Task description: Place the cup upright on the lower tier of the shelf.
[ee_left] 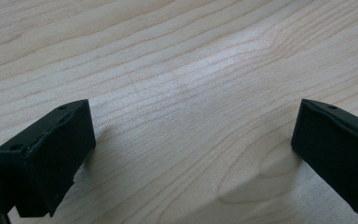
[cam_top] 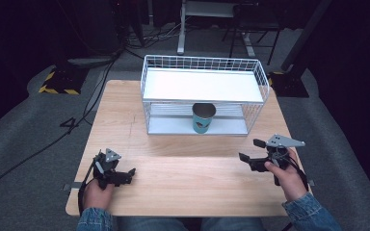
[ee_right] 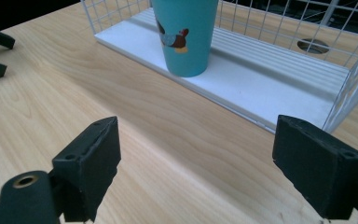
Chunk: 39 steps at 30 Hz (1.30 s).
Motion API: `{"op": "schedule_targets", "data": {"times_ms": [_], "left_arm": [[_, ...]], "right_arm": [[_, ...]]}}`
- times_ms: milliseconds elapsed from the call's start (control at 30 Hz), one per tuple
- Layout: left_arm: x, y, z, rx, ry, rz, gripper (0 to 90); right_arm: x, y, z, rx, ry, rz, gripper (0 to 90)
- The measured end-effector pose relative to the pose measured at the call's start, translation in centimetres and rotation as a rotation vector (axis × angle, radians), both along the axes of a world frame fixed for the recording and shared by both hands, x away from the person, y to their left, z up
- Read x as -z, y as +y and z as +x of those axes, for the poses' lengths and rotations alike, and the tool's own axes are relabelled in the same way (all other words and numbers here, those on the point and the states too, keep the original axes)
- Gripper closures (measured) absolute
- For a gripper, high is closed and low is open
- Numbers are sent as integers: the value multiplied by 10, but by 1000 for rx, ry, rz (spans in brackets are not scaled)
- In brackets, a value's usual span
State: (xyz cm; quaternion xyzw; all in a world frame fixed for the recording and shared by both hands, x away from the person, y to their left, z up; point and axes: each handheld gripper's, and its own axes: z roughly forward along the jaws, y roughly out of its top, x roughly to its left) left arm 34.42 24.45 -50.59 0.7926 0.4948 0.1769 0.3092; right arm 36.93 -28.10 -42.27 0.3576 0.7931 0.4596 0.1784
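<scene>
Hands at the near edge of a pale wooden table (cam_top: 183, 187) each hold a black two-jaw gripper. At far left, the left gripper (cam_top: 127, 174) lies low on the tabletop near the front corner, its jaws spread wide apart over bare wood grain, as the left gripper view confirms with nothing between them. Toward the middle, at the table's far side, stands a white wire rack (cam_top: 203, 94) with a flat white upper shelf and a ribbed lower shelf. A teal paper cup (cam_top: 203, 118) printed with a small bird sits upright on that lower shelf, near its front edge. At right, the right gripper (cam_top: 250, 150), topped by a grey three-cornered plate, is raised off the table and aimed toward the rack, its jaws likewise wide apart and empty, well apart from the cup.
</scene>
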Motion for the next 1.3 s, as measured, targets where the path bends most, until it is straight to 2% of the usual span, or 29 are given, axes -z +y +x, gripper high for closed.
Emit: {"op": "schedule_targets", "data": {"times_ms": [200,333,367,467,500,567,667,833,1033,1167,1233,1267,1300], "left_arm": [[0,0,0,0,0,0,0],[0,0,0,0,0,0,0],[0,0,0,0,0,0,0],[0,0,0,0,0,0,0],[0,0,0,0,0,0,0],[0,0,0,0,0,0,1],[0,0,0,-2,2,-2,0],[0,0,0,-1,1,-3,0],[0,0,0,-1,0,0,0],[0,0,0,-1,0,-1,0],[0,0,0,-1,0,0,0],[0,0,0,-1,0,0,0],[0,0,0,0,0,0,0]], "right_arm": [[14,-16,-13,-6,38,-12,157],[23,-25,-15,-1,58,-11,157],[30,-31,-15,7,70,-12,157],[35,-34,-15,32,80,-13,157],[42,-38,-15,49,87,-27,157],[45,-40,-14,49,88,-36,158],[59,-45,-17,58,114,-68,158],[69,-49,-18,77,142,-80,158],[80,-51,-20,102,151,-108,159],[81,-53,-21,119,147,-116,159],[81,-53,-21,124,140,-139,159],[82,-52,-21,119,128,-169,145],[82,-52,-21,124,130,-170,138]]}}
